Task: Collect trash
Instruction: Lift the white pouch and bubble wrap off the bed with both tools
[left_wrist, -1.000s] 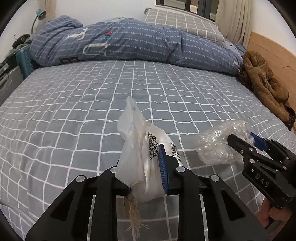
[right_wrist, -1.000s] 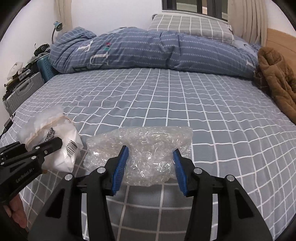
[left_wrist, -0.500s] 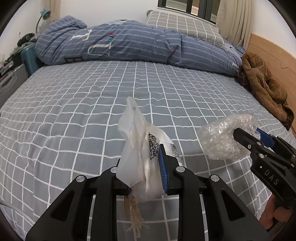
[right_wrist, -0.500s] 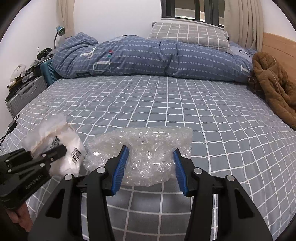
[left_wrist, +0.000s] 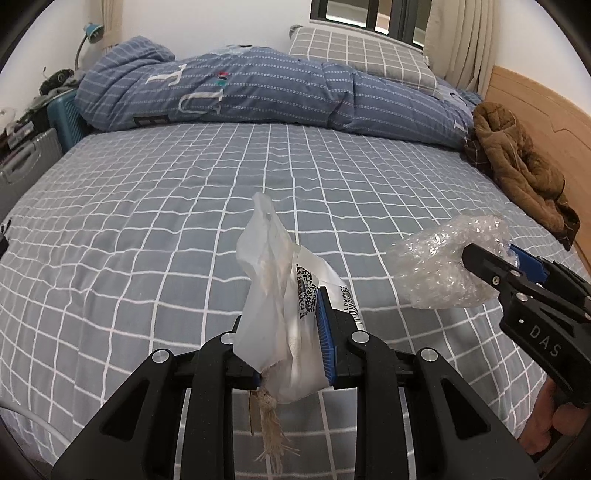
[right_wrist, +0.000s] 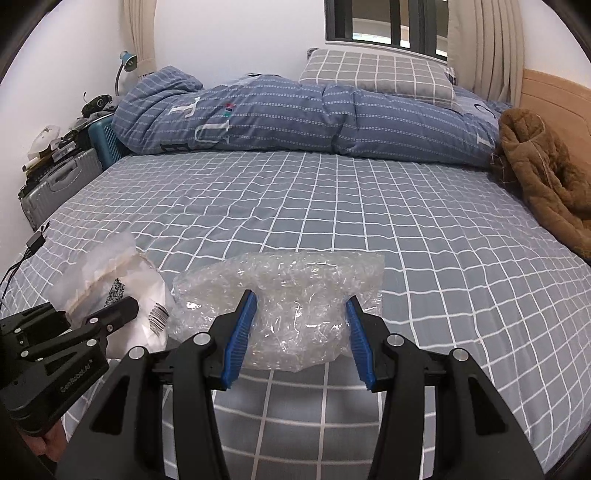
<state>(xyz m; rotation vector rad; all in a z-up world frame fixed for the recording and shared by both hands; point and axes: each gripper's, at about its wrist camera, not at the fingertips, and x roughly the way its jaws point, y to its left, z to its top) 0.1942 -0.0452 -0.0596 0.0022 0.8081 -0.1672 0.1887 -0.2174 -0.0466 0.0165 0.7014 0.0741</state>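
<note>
Two pieces of trash are in our tongs, one in each, and we are carrying both above the bed. Our left tongs are squeezing narrow on a white plastic bag with a black code label on it, and a frayed bit of string is hanging out below. Our right tongs are gripping a clear wad of bubble wrap, with the blue pads pressing into its sides. Both pieces are hanging in the air, just beside each other, and neither one is touching the checked sheet. We think the picking-up step is done and the carrying step is going on. No bin or trash bag is showing in either view, so next we are needing to find one, bring both pieces over it, and only then let go. The bubble wrap is squashy and could slip, so we should be gripping it firmly.
</note>
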